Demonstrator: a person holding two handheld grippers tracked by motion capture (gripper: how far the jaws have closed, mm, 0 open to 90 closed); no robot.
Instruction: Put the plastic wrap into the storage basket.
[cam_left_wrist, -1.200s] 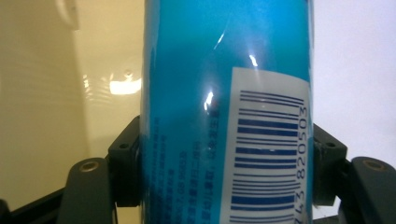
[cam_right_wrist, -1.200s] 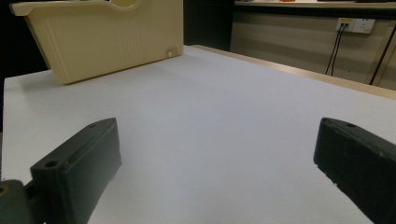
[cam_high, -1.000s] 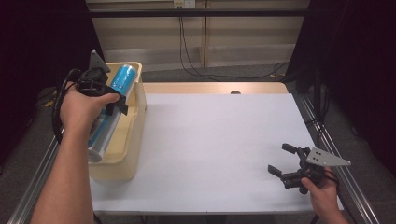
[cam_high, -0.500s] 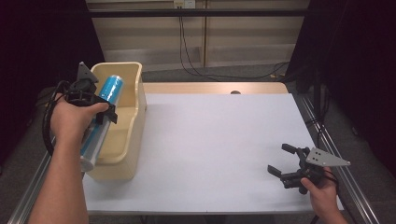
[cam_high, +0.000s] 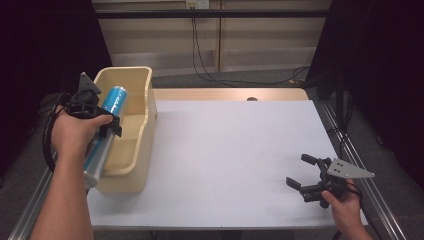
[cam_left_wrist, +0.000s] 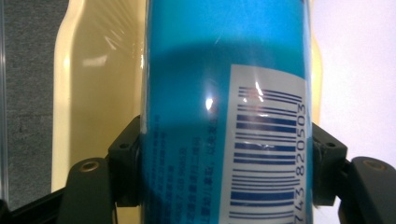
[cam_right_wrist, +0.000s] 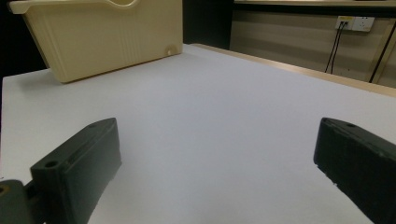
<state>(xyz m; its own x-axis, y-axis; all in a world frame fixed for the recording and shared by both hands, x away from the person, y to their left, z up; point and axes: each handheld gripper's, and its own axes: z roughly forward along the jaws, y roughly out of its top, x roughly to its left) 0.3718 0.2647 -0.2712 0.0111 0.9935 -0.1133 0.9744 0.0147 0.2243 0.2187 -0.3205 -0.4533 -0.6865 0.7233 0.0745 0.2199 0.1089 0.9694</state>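
Landmark: the cream bin (cam_high: 131, 131) at the left end of the white table (cam_high: 225, 160); all places below are given from it.
Left gripper: your left gripper (cam_high: 95, 114) sits over the bin's outer left wall, its jaws clamped on the blue can (cam_high: 102, 135) across the can's middle.
Grip check: in the left gripper view both pads press the blue can (cam_left_wrist: 224, 116) from either side, barcode label facing the camera, with the bin's inside (cam_left_wrist: 93, 107) behind it.
Can position: lifted and tilted, top end over the far half of the bin, silver base hanging out past the near left corner.
Change: a second ago the can lay low inside the bin under your hand; it has since come up and drifted left, toward the outer wall.
Meaning: I judge the can is being taken out of the bin; the lift is done, the carry and set-down are not.
Right gripper: your right gripper (cam_high: 306, 176) is well apart from the bin, at the near right of the table, jaws spread wide and holding nothing.
Right gripper view: bare tabletop lies between the jaws, the bin (cam_right_wrist: 107, 35) far off.
Risk: the tilted can could slip lengthwise through the pads.
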